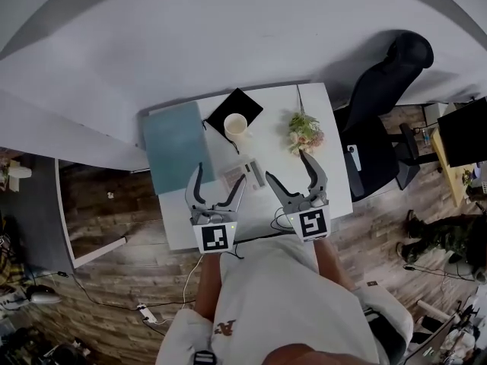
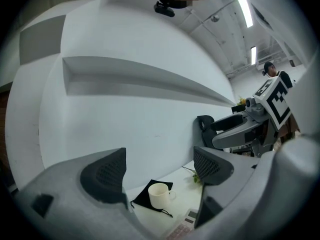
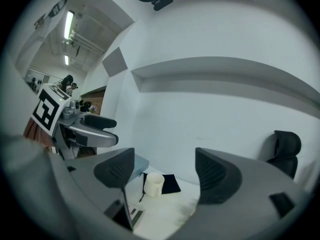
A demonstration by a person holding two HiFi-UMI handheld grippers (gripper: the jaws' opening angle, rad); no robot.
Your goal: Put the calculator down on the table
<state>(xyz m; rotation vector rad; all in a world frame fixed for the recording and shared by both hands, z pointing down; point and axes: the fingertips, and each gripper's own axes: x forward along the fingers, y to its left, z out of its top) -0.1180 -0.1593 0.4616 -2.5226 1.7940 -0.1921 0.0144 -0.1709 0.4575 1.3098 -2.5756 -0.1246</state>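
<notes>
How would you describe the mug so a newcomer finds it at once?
Start at the white table. Near its far edge lies a black pouch, between a teal pad and a flower sprig. The mug stands on that pouch: the only white, round, handled thing there.

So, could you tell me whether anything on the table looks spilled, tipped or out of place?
Nothing stands out: the mug stands upright on the black pouch, the calculator lies flat on the table, and nothing is spilled.

White mug (image 1: 236, 125) on black pouch (image 1: 243, 105), flowers (image 1: 304, 132) nearby.
</notes>
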